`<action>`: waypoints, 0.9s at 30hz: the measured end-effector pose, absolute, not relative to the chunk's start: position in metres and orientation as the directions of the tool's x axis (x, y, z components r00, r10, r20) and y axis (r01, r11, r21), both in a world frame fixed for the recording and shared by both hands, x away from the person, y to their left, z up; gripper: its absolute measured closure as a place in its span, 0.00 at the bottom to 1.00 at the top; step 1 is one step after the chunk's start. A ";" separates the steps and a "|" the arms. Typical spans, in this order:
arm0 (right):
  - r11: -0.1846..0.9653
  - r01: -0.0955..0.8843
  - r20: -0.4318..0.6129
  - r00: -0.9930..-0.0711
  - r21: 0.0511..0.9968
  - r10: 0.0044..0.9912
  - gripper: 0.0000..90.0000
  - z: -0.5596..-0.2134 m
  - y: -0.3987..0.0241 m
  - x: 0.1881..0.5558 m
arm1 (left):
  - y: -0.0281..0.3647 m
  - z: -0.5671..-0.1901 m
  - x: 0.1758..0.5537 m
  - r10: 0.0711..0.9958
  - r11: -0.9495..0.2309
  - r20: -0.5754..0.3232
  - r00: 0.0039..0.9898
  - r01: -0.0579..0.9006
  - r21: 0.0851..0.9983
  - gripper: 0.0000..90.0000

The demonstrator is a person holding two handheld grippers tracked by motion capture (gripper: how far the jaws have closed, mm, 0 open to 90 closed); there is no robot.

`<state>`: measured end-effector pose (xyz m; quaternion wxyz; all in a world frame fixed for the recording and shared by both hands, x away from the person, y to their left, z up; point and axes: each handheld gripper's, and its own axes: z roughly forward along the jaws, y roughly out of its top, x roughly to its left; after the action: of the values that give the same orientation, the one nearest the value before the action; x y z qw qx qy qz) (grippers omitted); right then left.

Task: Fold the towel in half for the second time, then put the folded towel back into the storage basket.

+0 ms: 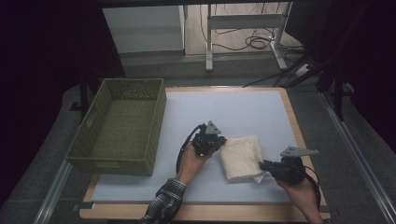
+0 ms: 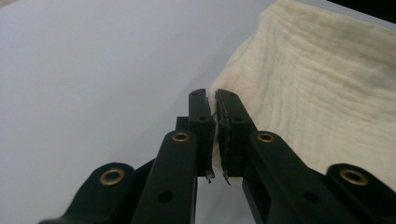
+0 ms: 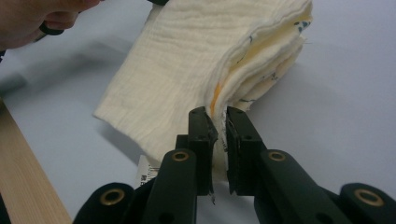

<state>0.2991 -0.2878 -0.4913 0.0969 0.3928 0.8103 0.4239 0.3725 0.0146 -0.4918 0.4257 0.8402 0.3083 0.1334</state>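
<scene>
A folded cream cloth is held between the two grippers over the pale grey mat. My left gripper is shut on the cloth's left corner; in the left gripper view its jaws pinch the cloth's edge. My right gripper is shut on the cloth's near right corner. The right gripper view has its jaws clamped on the stacked layers of the cloth, which lifts off the mat with orange and blue print showing inside the folds. A white label hangs under it.
A green woven basket stands empty at the mat's left side. The mat lies on a wooden table with its rim at the right. Table legs and cables stand on the floor beyond.
</scene>
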 end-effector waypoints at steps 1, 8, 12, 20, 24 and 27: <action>0.333 0.551 0.176 -0.676 0.765 0.716 0.91 -0.491 -0.286 0.300 | 0.017 -0.490 0.372 0.634 -0.446 -0.036 0.772 0.404 0.799 0.95; 0.352 0.534 0.164 -0.697 0.769 0.698 0.91 -0.485 -0.273 0.303 | 0.029 -0.485 0.372 0.652 -0.435 -0.030 0.758 0.407 0.803 0.95; 0.359 0.523 0.156 -0.705 0.773 0.691 0.91 -0.482 -0.267 0.305 | 0.034 -0.482 0.372 0.657 -0.436 -0.026 0.754 0.408 0.803 0.95; 0.364 0.517 0.154 -0.713 0.775 0.684 0.90 -0.480 -0.257 0.309 | 0.044 -0.477 0.373 0.667 -0.431 -0.021 0.745 0.409 0.804 0.94; 0.362 0.514 0.159 -0.717 0.777 0.679 0.91 -0.478 -0.251 0.311 | 0.049 -0.472 0.372 0.676 -0.436 -0.009 0.737 0.410 0.801 0.94; 0.367 0.511 0.156 -0.722 0.778 0.674 0.91 -0.474 -0.246 0.313 | 0.053 -0.466 0.372 0.681 -0.441 0.004 0.732 0.406 0.801 0.94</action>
<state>0.3133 -0.2460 -0.4741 0.0947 0.3606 0.8213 0.4319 0.3724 0.0534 -0.4663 0.4160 0.8325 0.3264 0.1654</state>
